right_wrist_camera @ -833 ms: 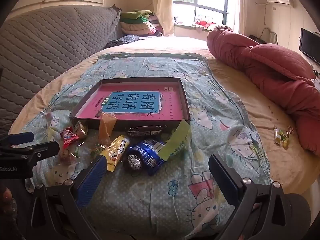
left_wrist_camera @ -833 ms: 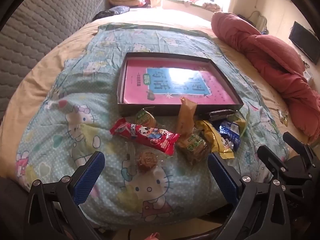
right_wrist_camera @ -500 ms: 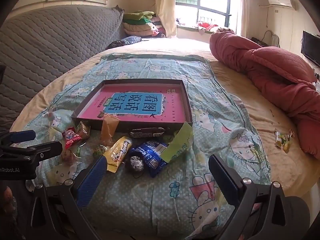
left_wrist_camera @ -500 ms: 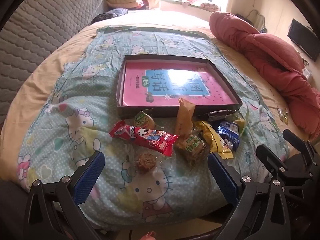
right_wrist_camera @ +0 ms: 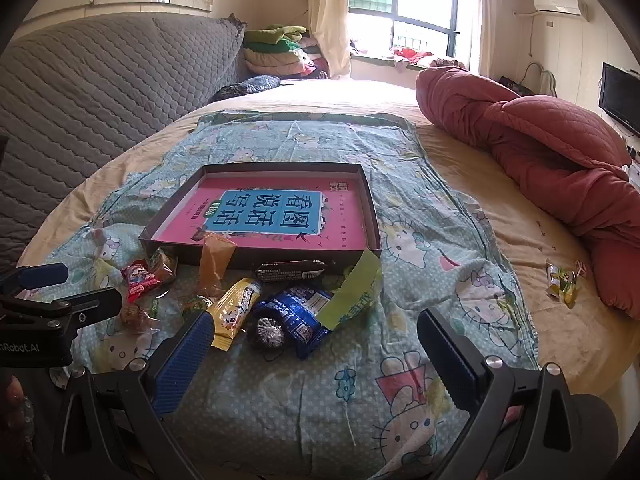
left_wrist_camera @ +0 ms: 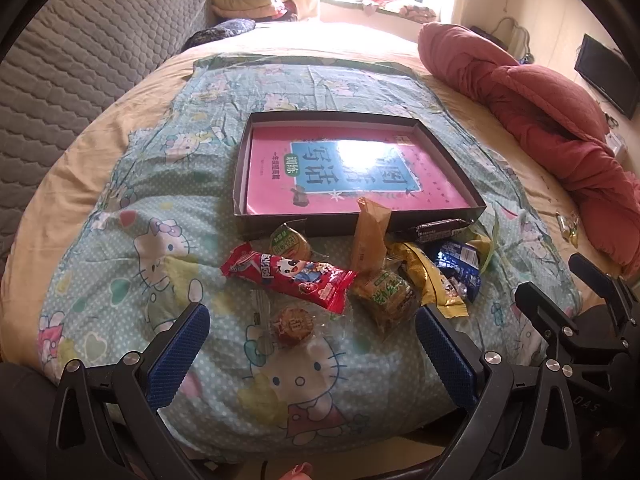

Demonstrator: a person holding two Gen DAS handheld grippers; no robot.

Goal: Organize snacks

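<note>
Your left gripper (left_wrist_camera: 312, 344): jaws spread wide, nothing between the pads, hovering over the bed's cartoon-cat sheet (left_wrist_camera: 132, 220). At 12 o'clock, just ahead: round clear-wrapped pastry (left_wrist_camera: 291, 325); beyond it, red snack pack (left_wrist_camera: 288, 276).

Your right gripper (right_wrist_camera: 316, 354): jaws likewise released, empty. At 11 o'clock: yellow packet (right_wrist_camera: 236, 312), foil-wrapped ball (right_wrist_camera: 267, 332), blue packet (right_wrist_camera: 300, 314), green wrapper (right_wrist_camera: 354, 294). Farther on: orange pouch (right_wrist_camera: 214, 262) and black bar (right_wrist_camera: 290, 271), both against the near wall of the shallow dark box (right_wrist_camera: 368, 216), which holds a pink book (right_wrist_camera: 276, 216). At 2 o'clock, well apart: loose candies (right_wrist_camera: 564, 280) beside the red quilt (right_wrist_camera: 552, 140).
</note>
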